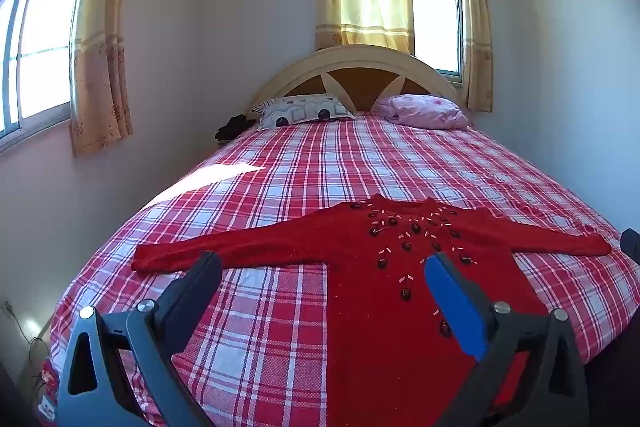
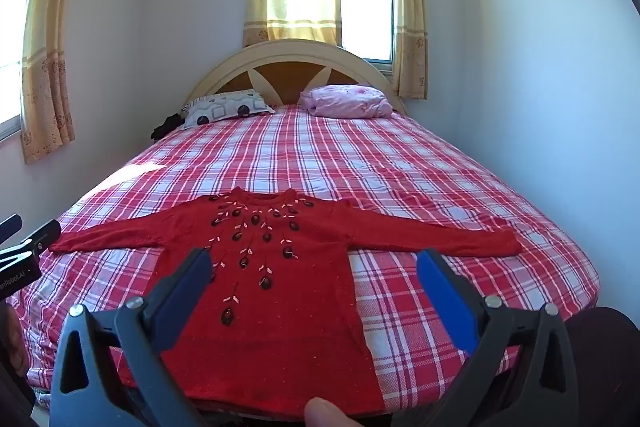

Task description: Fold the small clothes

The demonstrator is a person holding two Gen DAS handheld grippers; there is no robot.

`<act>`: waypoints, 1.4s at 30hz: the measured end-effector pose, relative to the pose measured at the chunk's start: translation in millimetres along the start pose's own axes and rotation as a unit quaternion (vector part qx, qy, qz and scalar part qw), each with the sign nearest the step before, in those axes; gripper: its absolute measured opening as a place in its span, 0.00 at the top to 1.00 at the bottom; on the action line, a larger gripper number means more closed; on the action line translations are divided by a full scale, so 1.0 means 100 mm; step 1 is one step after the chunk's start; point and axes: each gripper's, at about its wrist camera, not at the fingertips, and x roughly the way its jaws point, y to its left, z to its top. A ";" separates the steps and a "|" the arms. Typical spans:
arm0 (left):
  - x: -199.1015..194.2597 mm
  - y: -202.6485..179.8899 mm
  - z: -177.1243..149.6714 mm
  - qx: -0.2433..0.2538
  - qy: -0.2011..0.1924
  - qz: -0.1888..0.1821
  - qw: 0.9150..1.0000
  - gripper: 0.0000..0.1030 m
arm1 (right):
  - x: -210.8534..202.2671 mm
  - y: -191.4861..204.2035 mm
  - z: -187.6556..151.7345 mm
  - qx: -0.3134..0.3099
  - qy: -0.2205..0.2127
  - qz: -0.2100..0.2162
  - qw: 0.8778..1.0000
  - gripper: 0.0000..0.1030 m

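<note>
Two wide-open, empty grippers, left [image 1: 324,267] and right [image 2: 314,261], were held above a red sweater [image 2: 280,267] spread flat; a fingertip [image 2: 324,413] was shown only in the right view.

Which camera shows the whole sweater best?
The right wrist view: the sweater lies centred there, both sleeves and the hem visible. In the left wrist view the sweater sits off-centre, its hem cut off by the frame.

The red sweater's [image 1: 384,307] hem runs off the frame below the left claw [image 1: 324,263]; a dark bundle [image 1: 234,127] beside the far pillow [image 1: 304,111] is unreadable
</note>
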 end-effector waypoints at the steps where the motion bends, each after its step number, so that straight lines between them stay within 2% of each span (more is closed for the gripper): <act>1: -0.01 0.00 0.00 0.000 -0.001 0.002 1.000 0.01 | 0.00 0.00 0.00 0.001 0.000 0.001 1.000 0.00; 15: -0.03 -0.06 0.03 0.016 -0.011 -0.001 1.000 0.01 | 0.03 -0.02 -0.02 0.003 0.009 0.000 1.000 0.00; 42: -0.03 -0.02 0.03 0.008 -0.016 0.005 1.000 0.01 | 0.08 -0.03 -0.07 0.002 0.017 0.001 1.000 0.00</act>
